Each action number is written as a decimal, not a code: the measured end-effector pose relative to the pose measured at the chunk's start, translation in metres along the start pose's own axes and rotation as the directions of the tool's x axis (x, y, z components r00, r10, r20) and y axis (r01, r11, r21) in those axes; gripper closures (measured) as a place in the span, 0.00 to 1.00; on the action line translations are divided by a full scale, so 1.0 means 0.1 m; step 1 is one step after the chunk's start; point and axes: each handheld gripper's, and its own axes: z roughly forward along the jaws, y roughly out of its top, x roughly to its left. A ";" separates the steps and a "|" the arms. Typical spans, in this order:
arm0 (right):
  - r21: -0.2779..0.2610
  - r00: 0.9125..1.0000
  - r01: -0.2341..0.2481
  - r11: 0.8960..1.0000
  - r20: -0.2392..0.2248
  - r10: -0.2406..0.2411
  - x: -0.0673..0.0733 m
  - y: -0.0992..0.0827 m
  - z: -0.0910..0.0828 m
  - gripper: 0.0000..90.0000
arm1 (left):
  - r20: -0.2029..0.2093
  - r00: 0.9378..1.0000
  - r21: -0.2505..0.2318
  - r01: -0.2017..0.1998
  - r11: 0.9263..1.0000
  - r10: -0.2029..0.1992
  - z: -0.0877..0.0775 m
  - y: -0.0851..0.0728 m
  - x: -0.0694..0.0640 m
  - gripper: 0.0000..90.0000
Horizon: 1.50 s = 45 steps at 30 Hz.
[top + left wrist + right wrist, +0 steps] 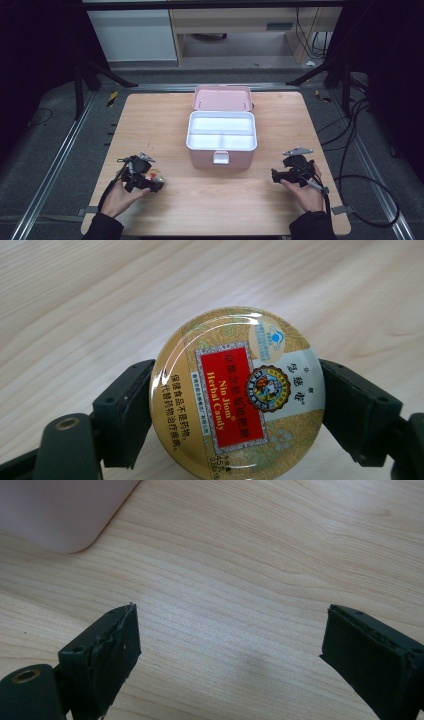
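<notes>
- Table (165,107): bare wood all round the box; open lane ran from the near-left corner to the box front. Near edge lay close behind both hands.
- Pink box (205,157): mid-table, lid (222,97) tipped back, white tray (193,135) compartments empty. Nothing stowed yet, judged.
- Right gripper (227,645): jaws wide, holding nothing, right of the box.
- Left gripper (235,405): jaws wide apart yet clamped on the tin's rim.
- Candy tin (237,392): gripped near-left, well apart from the box; carry and placing remained.
</notes>
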 end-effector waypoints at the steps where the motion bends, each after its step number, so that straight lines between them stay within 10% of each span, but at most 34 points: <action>1: 0.000 1.000 0.001 1.000 0.001 -0.001 0.00 0.00 0.00 0.10 | -0.011 1.000 0.003 0.016 1.000 -0.016 0.00 -0.02 0.06 0.22; 19: -0.025 1.000 -0.004 1.000 -0.009 0.004 0.00 0.00 -0.01 0.11 | -0.036 0.997 0.065 0.070 0.995 -0.068 0.11 -0.14 0.29 0.16; 25: -0.100 1.000 -0.017 0.995 -0.006 0.016 -0.01 0.08 -0.14 0.17 | -0.014 0.997 -0.041 0.078 0.996 -0.078 -0.10 -0.05 0.26 0.13; 33: -0.211 0.999 -0.029 0.977 -0.025 0.025 0.06 0.30 -0.32 0.34 | 0.031 0.999 -0.205 0.049 0.978 -0.043 -0.36 0.28 0.10 0.18; 45: -0.309 0.990 -0.027 0.951 -0.139 -0.017 0.25 0.96 -0.33 0.55 | 0.039 0.999 -0.373 0.032 0.927 -0.019 -0.56 1.04 -0.12 0.30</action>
